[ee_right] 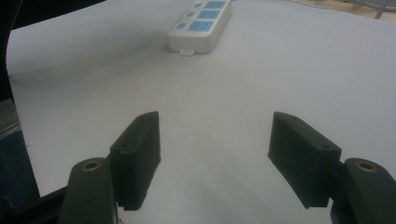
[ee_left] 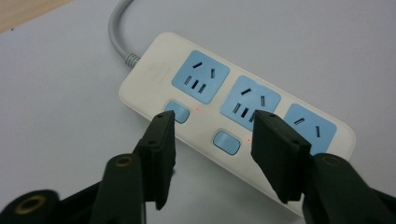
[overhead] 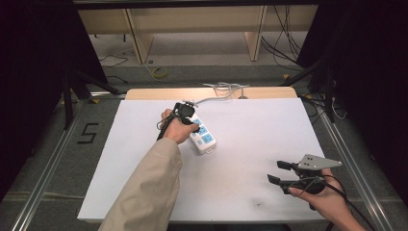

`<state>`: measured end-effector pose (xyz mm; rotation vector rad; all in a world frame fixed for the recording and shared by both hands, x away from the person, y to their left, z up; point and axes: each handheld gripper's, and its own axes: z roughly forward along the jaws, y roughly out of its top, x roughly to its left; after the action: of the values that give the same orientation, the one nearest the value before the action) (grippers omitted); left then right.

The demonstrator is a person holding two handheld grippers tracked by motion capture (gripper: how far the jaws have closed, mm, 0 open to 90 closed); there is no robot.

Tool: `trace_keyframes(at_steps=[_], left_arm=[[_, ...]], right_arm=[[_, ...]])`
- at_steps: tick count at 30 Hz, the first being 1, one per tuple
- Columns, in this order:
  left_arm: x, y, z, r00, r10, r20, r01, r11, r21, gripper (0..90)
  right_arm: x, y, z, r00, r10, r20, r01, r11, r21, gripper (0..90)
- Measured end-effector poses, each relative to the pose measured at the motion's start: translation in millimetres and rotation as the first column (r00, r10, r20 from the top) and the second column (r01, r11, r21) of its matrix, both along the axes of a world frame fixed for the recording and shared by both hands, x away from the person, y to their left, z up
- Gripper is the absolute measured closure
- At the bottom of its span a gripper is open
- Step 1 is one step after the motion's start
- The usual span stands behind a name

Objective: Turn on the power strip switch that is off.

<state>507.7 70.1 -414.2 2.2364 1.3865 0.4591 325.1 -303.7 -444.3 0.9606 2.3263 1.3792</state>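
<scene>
In the high view, the power strip point(overhead: 202, 135) lay on the tabletop point(overhead: 250, 144), long axis diagonal, under the left gripper point(overhead: 185, 115); the right gripper point(overhead: 279, 172) sat well apart. In the left gripper view, spread jaws straddled its switches point(ee_left: 226, 142). In the right gripper view, jaws gaped, strip far ahead.

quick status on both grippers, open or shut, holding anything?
Left gripper: open, holding nothing, poised over the power strip and its buttons.
Right gripper: open, holding nothing, over bare table.
</scene>
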Motion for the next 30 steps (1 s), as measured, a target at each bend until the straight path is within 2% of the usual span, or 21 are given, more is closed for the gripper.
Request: trace_keyframes(at_steps=[6, 13, 14, 20, 28, 30], left_arm=[[-8.7, 6.4, 2.1, 1.0, -0.003, -0.001, 0.003, 1.0, -0.005, 34.1], [-23.4, 14.0, 3.0, 0.9986, -0.053, -0.006, 0.053, 0.9975, -0.048, 30.2], [-25.5, 15.5, 3.2, 0.9982, -0.06, -0.009, 0.059, 0.9973, -0.043, 29.8], [-39.3, 23.5, 4.6, 0.9968, -0.077, 0.02, 0.078, 0.9963, -0.036, 28.6], [-62.0, 33.1, 3.2, 0.9951, -0.076, 0.062, 0.082, 0.9917, -0.099, 28.7], [-68.1, 33.8, 0.9, 0.994, -0.082, 0.072, 0.089, 0.991, -0.1, 28.7]], right_arm=[[-0.1, 0.3, 0.0, 1.0, 0.0, 0.001, 0.0, 1.0, 0.002, 34.4], [-0.1, 0.6, 0.0, 1.0, -0.002, 0.001, 0.002, 1.0, 0.002, 34.4], [-0.1, 0.6, 0.0, 1.0, -0.002, 0.0, 0.002, 1.0, -0.001, 34.3], [-0.3, 1.1, -0.1, 1.0, -0.001, 0.001, 0.001, 1.0, 0.001, 34.4], [-0.2, 0.6, -0.1, 1.0, -0.004, 0.0, 0.004, 1.0, -0.003, 34.4], [-0.1, 0.9, -0.4, 1.0, -0.004, -0.002, 0.004, 1.0, -0.003, 34.4]])
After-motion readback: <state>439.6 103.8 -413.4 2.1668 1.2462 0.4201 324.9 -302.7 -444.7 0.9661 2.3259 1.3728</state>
